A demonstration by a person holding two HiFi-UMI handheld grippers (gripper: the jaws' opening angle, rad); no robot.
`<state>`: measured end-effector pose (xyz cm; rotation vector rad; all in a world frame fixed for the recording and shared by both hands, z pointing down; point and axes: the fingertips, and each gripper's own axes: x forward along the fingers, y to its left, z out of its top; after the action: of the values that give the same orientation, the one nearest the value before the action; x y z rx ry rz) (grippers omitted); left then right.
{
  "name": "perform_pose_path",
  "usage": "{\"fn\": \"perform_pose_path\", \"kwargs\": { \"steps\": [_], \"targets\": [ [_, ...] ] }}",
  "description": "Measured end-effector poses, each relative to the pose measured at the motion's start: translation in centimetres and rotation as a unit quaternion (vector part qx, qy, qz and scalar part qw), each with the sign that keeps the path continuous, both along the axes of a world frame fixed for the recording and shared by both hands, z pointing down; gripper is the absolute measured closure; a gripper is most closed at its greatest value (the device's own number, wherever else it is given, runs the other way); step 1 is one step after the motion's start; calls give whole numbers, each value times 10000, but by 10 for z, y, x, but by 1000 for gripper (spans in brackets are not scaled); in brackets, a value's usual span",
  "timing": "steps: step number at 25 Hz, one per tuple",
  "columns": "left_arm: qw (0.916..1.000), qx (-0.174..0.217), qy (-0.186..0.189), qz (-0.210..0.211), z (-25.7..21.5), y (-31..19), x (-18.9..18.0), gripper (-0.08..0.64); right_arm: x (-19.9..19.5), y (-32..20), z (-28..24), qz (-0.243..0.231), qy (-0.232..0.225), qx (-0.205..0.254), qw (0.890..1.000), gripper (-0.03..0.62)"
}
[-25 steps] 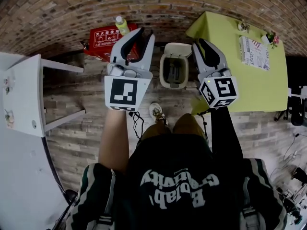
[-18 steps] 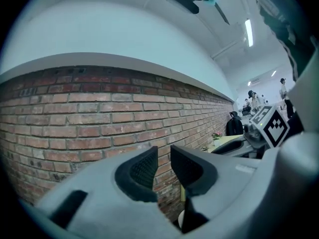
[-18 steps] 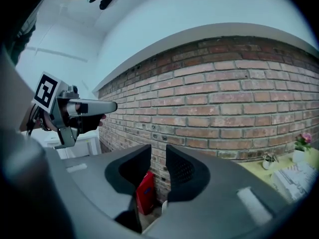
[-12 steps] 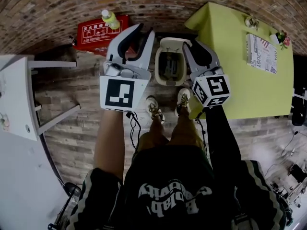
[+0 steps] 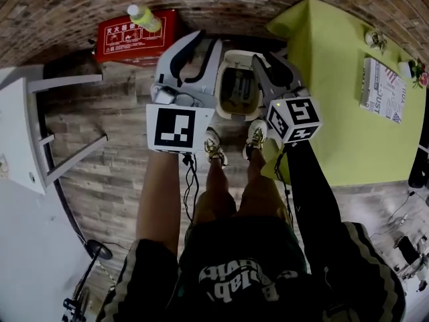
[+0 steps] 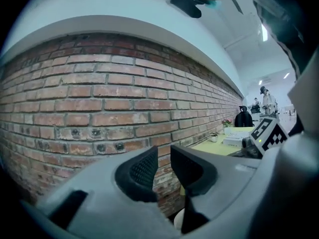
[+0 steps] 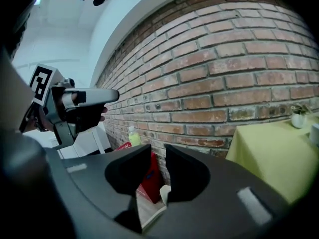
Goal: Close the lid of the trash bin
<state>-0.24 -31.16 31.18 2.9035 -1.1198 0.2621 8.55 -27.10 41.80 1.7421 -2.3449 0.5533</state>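
Observation:
A cream trash bin [image 5: 236, 89] stands on the wood floor against the brick wall, its lid up at the far side and its inside showing. My left gripper [image 5: 206, 40] hangs over the bin's left rim, jaws a narrow gap apart and empty. My right gripper [image 5: 265, 59] is over the bin's right rim; its jaws have just been opening and hold nothing. In the left gripper view the left gripper [image 6: 164, 154] faces the brick wall, a sliver of the bin [image 6: 178, 219] below. Under the right gripper [image 7: 158, 156] a cream piece of the bin [image 7: 163, 193] shows.
A red fire-equipment box [image 5: 137, 35] with a yellow-green bottle [image 5: 144, 17] on it sits left of the bin. A table with a yellow-green cloth [image 5: 342, 106] stands right, a newspaper [image 5: 383, 89] on it. A white shelf frame [image 5: 40, 133] is at the left. The person's shoes [image 5: 214, 146] are just before the bin.
Both grippers have come down and closer to the bin, which now lies between their tips. The person's feet have stepped up to the bin.

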Motion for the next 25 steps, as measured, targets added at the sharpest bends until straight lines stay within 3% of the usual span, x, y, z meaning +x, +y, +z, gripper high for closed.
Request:
{"fn": "perform_pose_path", "kwargs": {
  "steps": [12, 25],
  "targets": [
    [9994, -156, -188, -250, 43, -30, 17, 479, 17, -46, 51, -67, -168, -195, 9996, 486],
    [9986, -403, -192, -274, 80, -37, 26, 483, 25, -53, 95, -20, -148, -469, 9988, 491]
  ]
}}
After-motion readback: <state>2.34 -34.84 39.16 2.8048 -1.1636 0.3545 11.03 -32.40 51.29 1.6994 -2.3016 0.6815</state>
